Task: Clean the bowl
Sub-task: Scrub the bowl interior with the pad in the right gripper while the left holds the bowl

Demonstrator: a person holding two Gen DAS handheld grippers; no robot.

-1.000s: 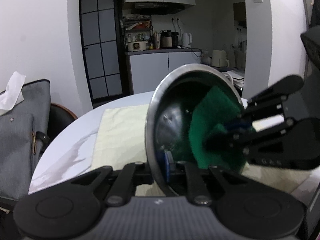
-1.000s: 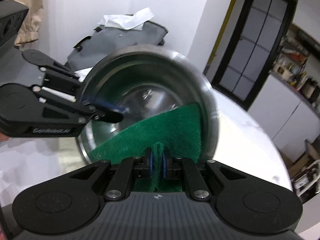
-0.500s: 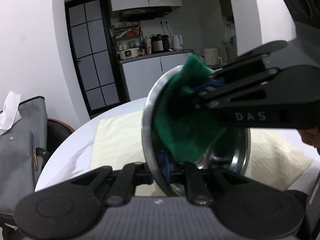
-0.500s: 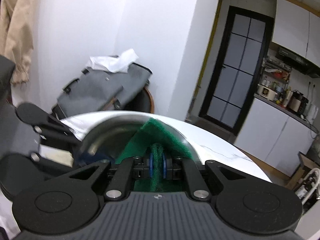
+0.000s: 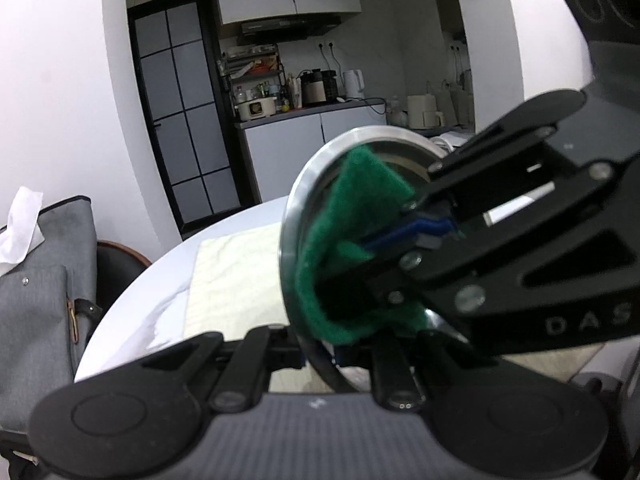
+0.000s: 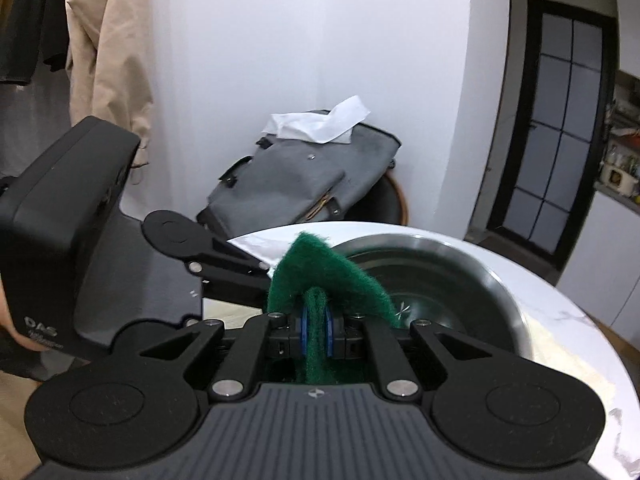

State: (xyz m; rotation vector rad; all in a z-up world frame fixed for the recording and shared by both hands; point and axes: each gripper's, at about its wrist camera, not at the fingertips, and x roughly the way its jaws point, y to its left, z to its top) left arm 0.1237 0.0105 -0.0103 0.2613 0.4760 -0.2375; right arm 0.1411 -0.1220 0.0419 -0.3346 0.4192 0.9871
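Note:
A steel bowl (image 5: 291,216) stands on edge above the table, and my left gripper (image 5: 320,356) is shut on its lower rim. My right gripper (image 6: 316,326) is shut on a folded green scouring pad (image 6: 320,268). In the left wrist view the pad (image 5: 336,240) lies against the bowl's inside by the near rim, with the right gripper (image 5: 404,232) reaching in from the right. In the right wrist view the bowl (image 6: 460,276) sits behind the pad, and the left gripper's fingers (image 6: 236,260) run to its rim, their tips hidden by the pad.
Below the bowl a cream mat (image 5: 236,272) lies on the round white table (image 5: 152,304). A grey bag (image 6: 300,184) topped with white tissue sits on a chair past the table's edge. A beige coat (image 6: 108,52) hangs on the wall. A person's hand (image 6: 6,320) holds the left gripper.
My right gripper has carried the pad up from deep in the bowl's lower part to the near upper rim. The bowl has rolled a little in the left gripper.

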